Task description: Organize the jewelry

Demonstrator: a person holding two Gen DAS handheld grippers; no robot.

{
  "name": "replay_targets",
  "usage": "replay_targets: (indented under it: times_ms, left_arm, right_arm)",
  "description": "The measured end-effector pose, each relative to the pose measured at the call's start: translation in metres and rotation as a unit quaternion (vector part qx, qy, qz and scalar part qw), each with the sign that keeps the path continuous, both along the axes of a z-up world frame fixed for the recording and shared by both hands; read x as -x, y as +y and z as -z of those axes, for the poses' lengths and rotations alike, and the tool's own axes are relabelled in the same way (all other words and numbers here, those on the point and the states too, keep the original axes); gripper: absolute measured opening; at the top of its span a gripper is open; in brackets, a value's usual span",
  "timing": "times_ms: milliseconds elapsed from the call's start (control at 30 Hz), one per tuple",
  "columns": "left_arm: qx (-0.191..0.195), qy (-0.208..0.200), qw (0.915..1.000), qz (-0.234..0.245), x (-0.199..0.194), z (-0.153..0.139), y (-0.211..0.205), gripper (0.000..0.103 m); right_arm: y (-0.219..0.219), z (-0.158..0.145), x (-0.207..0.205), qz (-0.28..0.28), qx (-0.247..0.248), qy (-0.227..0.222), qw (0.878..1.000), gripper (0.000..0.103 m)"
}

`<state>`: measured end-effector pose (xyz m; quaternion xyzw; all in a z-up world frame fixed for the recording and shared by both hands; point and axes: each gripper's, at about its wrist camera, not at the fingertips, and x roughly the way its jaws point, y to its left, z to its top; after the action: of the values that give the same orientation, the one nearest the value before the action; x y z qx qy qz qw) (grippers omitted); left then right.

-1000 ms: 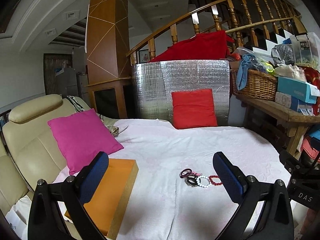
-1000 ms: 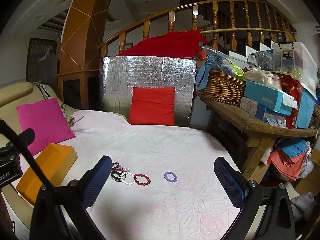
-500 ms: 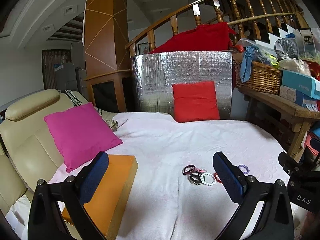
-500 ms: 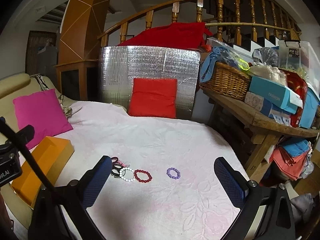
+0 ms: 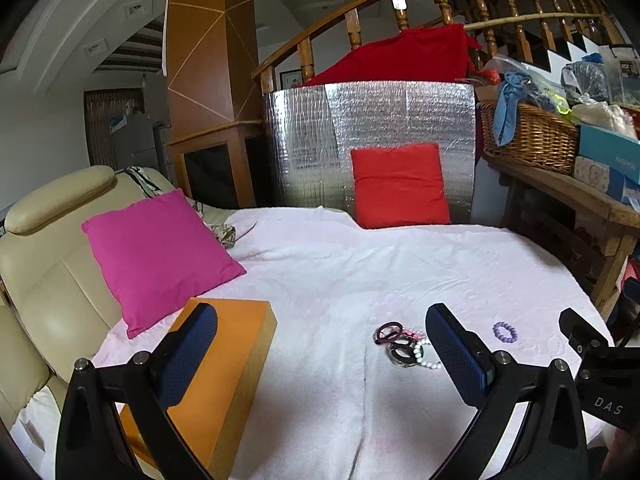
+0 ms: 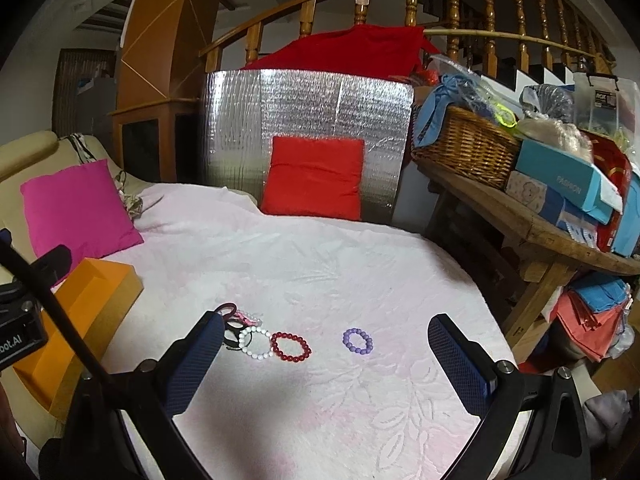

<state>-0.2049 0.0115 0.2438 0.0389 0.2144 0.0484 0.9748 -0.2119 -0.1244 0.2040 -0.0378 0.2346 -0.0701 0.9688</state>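
Lived-in home interior, wooden stair banister [image 6: 452,36] ahead, cream leather sofa [image 5: 44,264] to left, cluttered wooden bench [image 6: 536,228] with wicker basket [image 6: 464,148] to right

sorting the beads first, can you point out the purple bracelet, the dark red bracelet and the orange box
purple bracelet [image 6: 357,341]: right wrist view, on its bead ring's near edge.
dark red bracelet [image 6: 291,346]: right wrist view, on its bead ring's near edge.
orange box [image 5: 224,360]: left wrist view, on its flat top.
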Motion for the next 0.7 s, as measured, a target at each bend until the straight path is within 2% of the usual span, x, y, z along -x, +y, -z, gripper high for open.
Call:
replay_targets:
  times_ms: [200,367,467,600,700]
  left_arm:
    - [0.005,0.053,0.9986,0.004,-0.047,0.046,-0.001,0.103]
    - [0.001,0.119,0.9929,0.005,-0.092,0.099,-0.007,0.103]
    - [0.002,0.14,0.9901,0.006,-0.112,0.122,-0.007,0.103]
    - [0.003,0.162,0.9867,0.006,-0.14,0.145,-0.008,0.103]
    - [0.016,0.174,0.9845,0.01,-0.16,0.154,-0.008,0.103]
  right_arm:
    - [-0.03,0.03,-0.037,-0.011,-0.027,0.02,0.999,0.103]
    - [-0.085,0.075,-0.076,-0.01,-0.095,0.073,0.993,0.103]
    - [-0.11,0.103,-0.095,-0.007,-0.13,0.096,0.987,0.103]
    - [-0.114,0.127,-0.115,-0.028,-0.16,0.123,0.979,0.102]
    - [-0.105,0.143,-0.128,-0.049,-0.18,0.145,0.972,0.094]
